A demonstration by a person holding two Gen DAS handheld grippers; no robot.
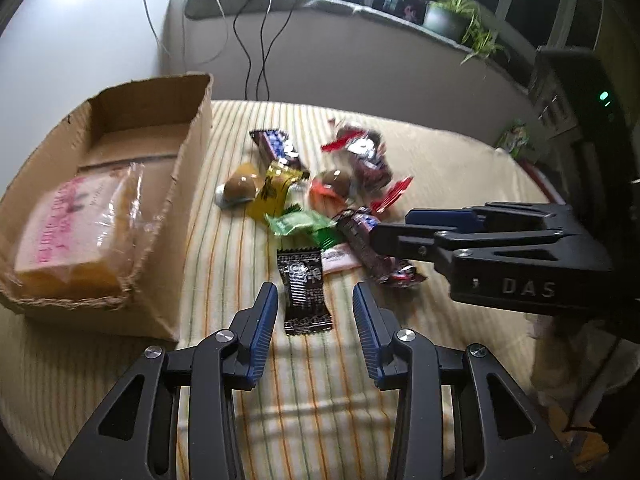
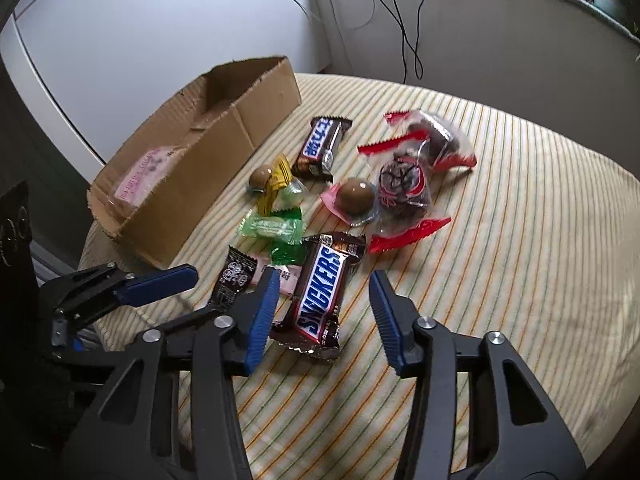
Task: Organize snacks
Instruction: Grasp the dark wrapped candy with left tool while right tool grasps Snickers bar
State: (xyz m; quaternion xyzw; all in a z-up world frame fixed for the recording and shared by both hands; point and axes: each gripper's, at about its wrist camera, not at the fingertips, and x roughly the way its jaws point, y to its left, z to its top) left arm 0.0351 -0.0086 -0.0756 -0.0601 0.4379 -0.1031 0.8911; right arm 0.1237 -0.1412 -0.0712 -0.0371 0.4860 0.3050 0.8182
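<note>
A pile of wrapped snacks lies on a striped cloth [image 1: 320, 392]. My left gripper [image 1: 314, 312] is open low over the cloth, with a black wrapped snack [image 1: 304, 292] lying between its blue pads, untouched. My right gripper [image 2: 324, 312] is open around a Snickers bar [image 2: 320, 292], whose wrapper lies flat on the cloth clear of the pads. In the left wrist view the right gripper [image 1: 394, 228] reaches in from the right over that bar [image 1: 368, 248]. The left gripper [image 2: 160, 278] shows at the left of the right wrist view. An open cardboard box [image 1: 192, 168] [image 2: 224, 168] holds a pink-and-yellow packet [image 1: 76, 232].
Farther back lie a second Snickers bar [image 2: 320, 148], two chocolate balls [image 2: 354, 196], green candies [image 2: 272, 226], a yellow wrapper [image 2: 276, 180] and red-edged clear packs [image 2: 404, 184]. Cables [image 1: 256, 48] hang down the back wall. A potted plant [image 1: 452, 12] stands on the ledge.
</note>
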